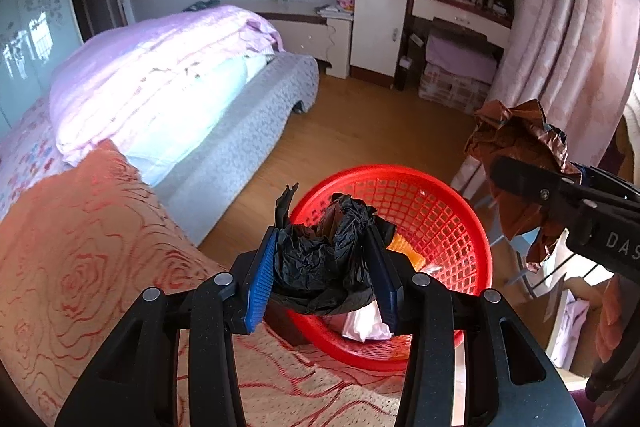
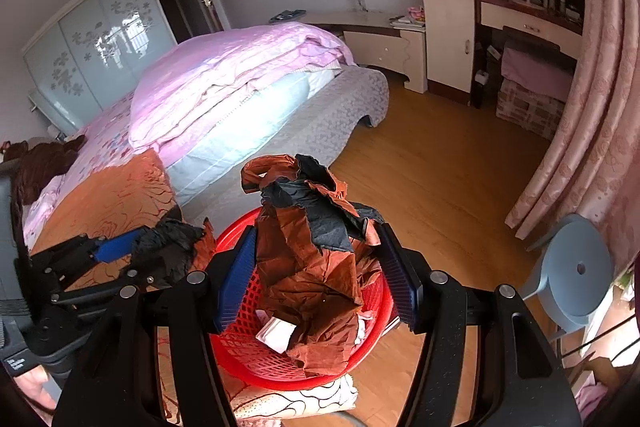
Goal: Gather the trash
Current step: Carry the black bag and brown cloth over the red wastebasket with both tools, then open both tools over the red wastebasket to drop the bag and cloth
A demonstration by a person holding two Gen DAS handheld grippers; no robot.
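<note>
- We note a bed [image 2: 224, 95] filling the left half of both views, with a pink quilt [image 1: 160, 67] heaped on it and a grey cover hanging over its foot.
- We record a rose-patterned orange cloth [image 1: 80, 267] on the near corner, under the red basket.
- We find wooden floor [image 2: 420, 163] between the bed, a pink curtain [image 2: 600, 107] and a white cabinet [image 1: 378, 15].
- We see a blue-grey stool [image 2: 576, 271] near the curtain foot.
- We observe the red basket [image 1: 436, 211], mesh-walled, standing at the cloth's edge; white paper [image 2: 276, 335] and an orange scrap [image 1: 404, 247] lie inside it.
- We record the right gripper [image 2: 316, 275] over the basket, its blue-padded fingers [image 2: 236, 279] clamped on a crumpled brown wrapper [image 2: 312, 275] with black patches, whose lower end hangs into the basket.
- We record the left gripper [image 1: 324, 267] at the basket's near rim, its fingers [image 1: 262, 279] closed on a crumpled black bag [image 1: 320, 263] held above the basket.
- We see the two bundles apart, not touching.
</note>
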